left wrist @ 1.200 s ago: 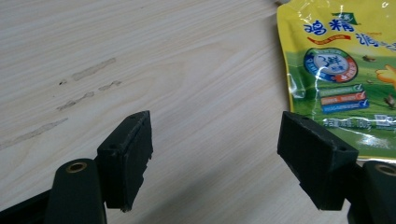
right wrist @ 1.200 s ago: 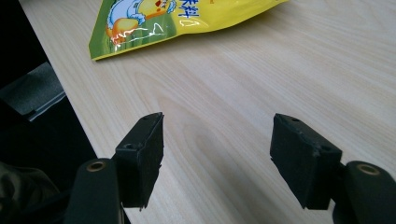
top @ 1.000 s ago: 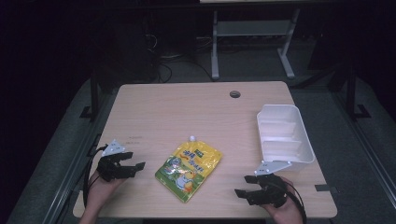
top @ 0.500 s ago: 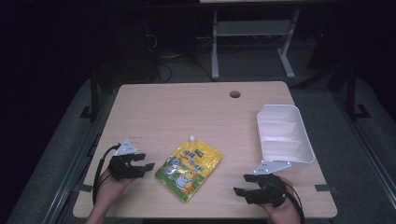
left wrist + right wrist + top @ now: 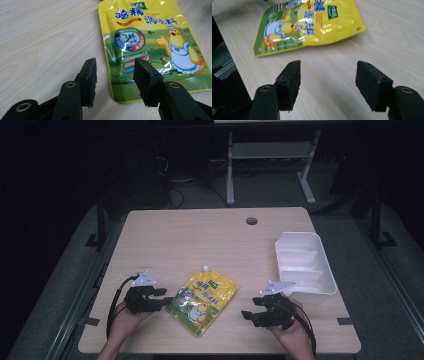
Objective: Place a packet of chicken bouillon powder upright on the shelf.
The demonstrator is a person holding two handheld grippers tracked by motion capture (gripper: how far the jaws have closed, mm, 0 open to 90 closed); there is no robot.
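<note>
The left gripper's (image 5: 115, 75) jaws are standing half apart and have just been closing, straddling the near edge of the yellow seasoning pouch (image 5: 202, 301), one jaw over its printed face, the other over bare table (image 5: 200, 235); neither seems to be pressing yet. The pouch is lying flat, its long axis running diagonally, spout pointing away. The right gripper (image 5: 250, 316) is waiting near the pouch's other side with jaws wide and nothing between them, so the left is nearer.
</note>
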